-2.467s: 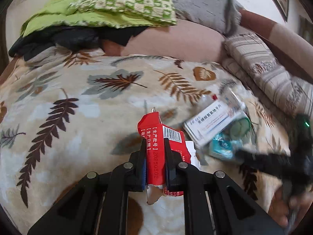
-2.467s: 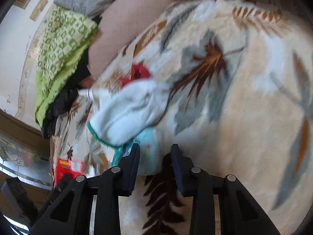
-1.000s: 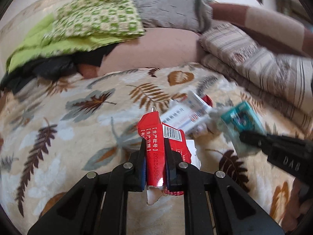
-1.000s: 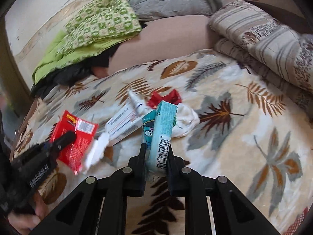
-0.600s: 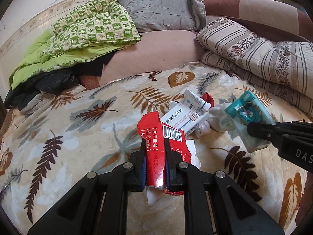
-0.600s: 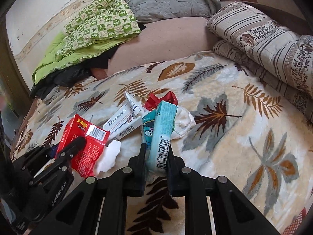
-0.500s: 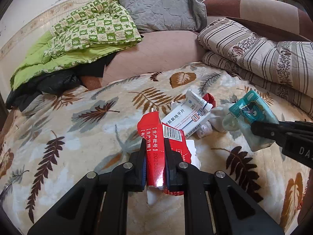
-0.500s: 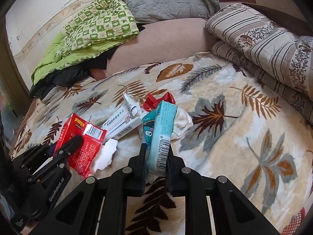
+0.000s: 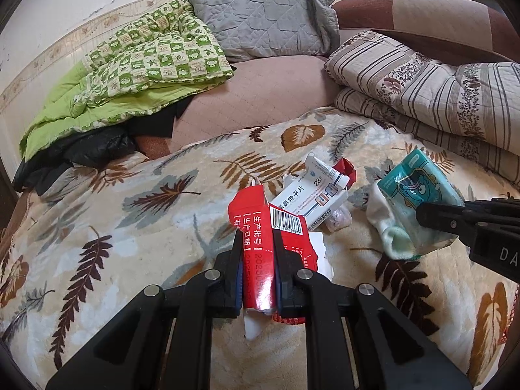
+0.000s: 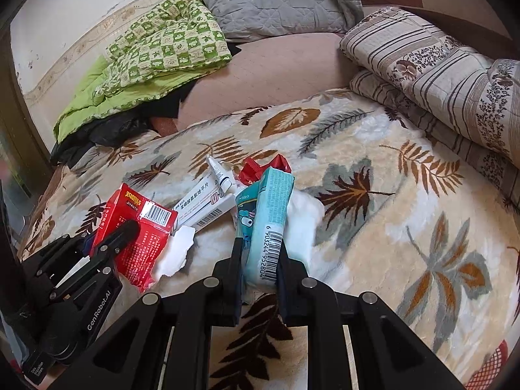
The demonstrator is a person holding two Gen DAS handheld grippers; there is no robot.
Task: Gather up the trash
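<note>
Red packet (image 9: pixel 258 247) clamped between left fingers (image 9: pixel 234 260), teal pack (image 10: pixel 265 227) between right fingers (image 10: pixel 234 260)

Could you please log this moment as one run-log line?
left gripper: shut on red packet | right gripper: shut on teal tissue pack | remaining on blanket: white medicine box

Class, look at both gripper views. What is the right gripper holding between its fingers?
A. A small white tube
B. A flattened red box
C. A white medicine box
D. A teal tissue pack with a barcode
D: the right gripper is closed on the teal tissue pack, while the red box sits in the left gripper.
</note>
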